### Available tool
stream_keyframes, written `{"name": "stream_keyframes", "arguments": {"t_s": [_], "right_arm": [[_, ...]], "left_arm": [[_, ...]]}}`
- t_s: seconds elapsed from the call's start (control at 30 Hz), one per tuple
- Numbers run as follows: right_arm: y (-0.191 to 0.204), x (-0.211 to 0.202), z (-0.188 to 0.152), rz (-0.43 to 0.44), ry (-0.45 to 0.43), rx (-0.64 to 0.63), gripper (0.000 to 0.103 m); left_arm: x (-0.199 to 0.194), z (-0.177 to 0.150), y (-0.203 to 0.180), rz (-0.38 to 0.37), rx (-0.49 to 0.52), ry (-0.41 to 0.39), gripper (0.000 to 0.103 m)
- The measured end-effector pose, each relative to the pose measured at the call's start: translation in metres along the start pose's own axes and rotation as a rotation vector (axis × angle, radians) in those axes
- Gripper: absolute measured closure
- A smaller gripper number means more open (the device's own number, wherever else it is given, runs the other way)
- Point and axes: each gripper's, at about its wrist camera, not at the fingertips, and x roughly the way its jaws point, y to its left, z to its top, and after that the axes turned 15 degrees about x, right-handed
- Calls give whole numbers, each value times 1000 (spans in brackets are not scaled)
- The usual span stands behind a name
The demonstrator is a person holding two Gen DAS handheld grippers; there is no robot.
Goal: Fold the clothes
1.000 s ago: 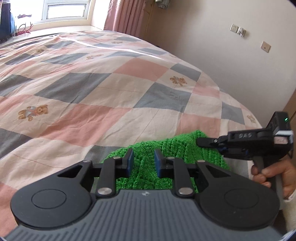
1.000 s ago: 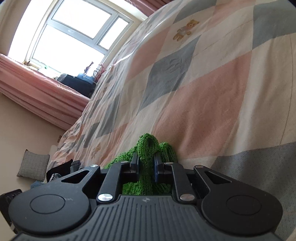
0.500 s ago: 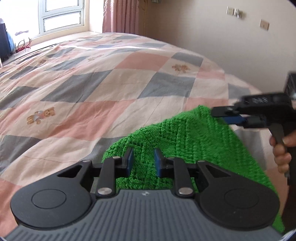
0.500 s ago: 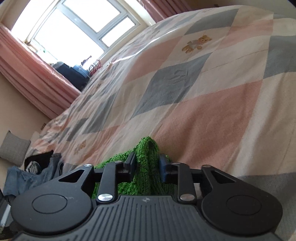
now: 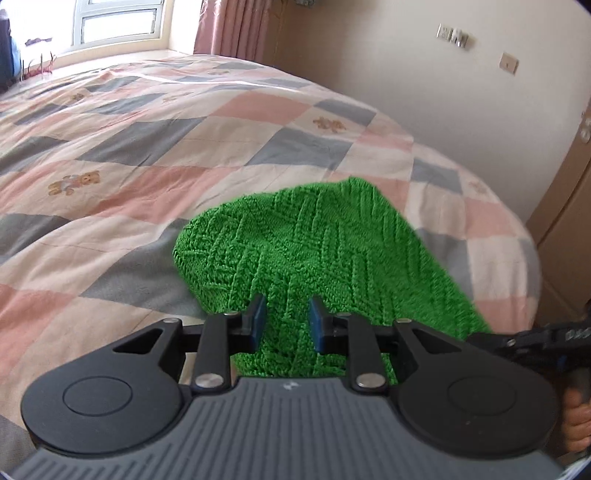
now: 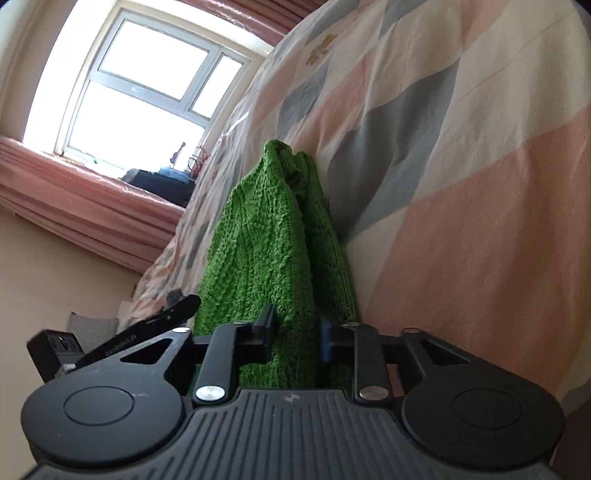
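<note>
A bright green knit garment (image 5: 314,240) lies bunched on the checked quilt (image 5: 147,147), its near part rising into my left gripper (image 5: 286,321), which is shut on a fold of it. At the lower right edge of the left wrist view is my right gripper (image 5: 476,336), held by a hand (image 5: 576,424). In the right wrist view the knit (image 6: 266,229) stretches ahead in a long doubled strip. My right gripper (image 6: 295,332) has that strip between its pads, and its jaws are closing on it. The left gripper (image 6: 184,306) shows just to the left.
The quilt (image 6: 461,184) covers a wide bed with pink, grey and cream squares. A window (image 5: 118,26) and pink curtain (image 5: 229,26) stand at the far end. A beige wall with sockets (image 5: 452,37) and a wooden door (image 5: 569,206) lie to the right.
The right gripper swung from the upper right down to beside the left one, drawing the knit with it. More of the green knit now lies spread ahead of both grippers.
</note>
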Motion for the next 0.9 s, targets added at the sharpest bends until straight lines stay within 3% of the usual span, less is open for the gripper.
{"name": "stream_keyframes", "arguments": {"t_s": [0.13, 0.2, 0.37, 0.43, 0.53, 0.57, 0.63, 0.73, 0.8, 0.9], "right_arm": [[12, -22, 3, -17, -34, -36, 96], [12, -31, 8, -37, -56, -36, 97], [-5, -2, -4, -202, -78, -109, 97], [-5, 1, -10, -215, -93, -100, 96], [15, -1, -25, -302, -123, -261, 91], [23, -7, -32, -312, -153, -309, 79], [38, -20, -47, -323, -241, -415, 64], [62, -32, -74, -287, -362, -594, 64], [70, -28, -94, -231, -353, -723, 66], [64, 1, -115, -299, -287, -864, 68]], "left_arm": [[-3, 2, -10, -9, 35, 3, 82], [3, 1, -20, 26, 83, 25, 82], [6, -7, -37, 88, 184, 54, 82], [-11, -6, -36, 71, 161, 18, 82], [-36, -11, -33, 30, 108, -54, 83], [-41, -15, -35, 18, 98, -68, 85], [-49, -24, -40, 0, 85, -89, 87], [-51, -42, -53, -35, 75, -97, 89], [-48, -54, -62, -48, 86, -94, 90], [-33, -69, -78, 8, 169, -59, 89]]}}
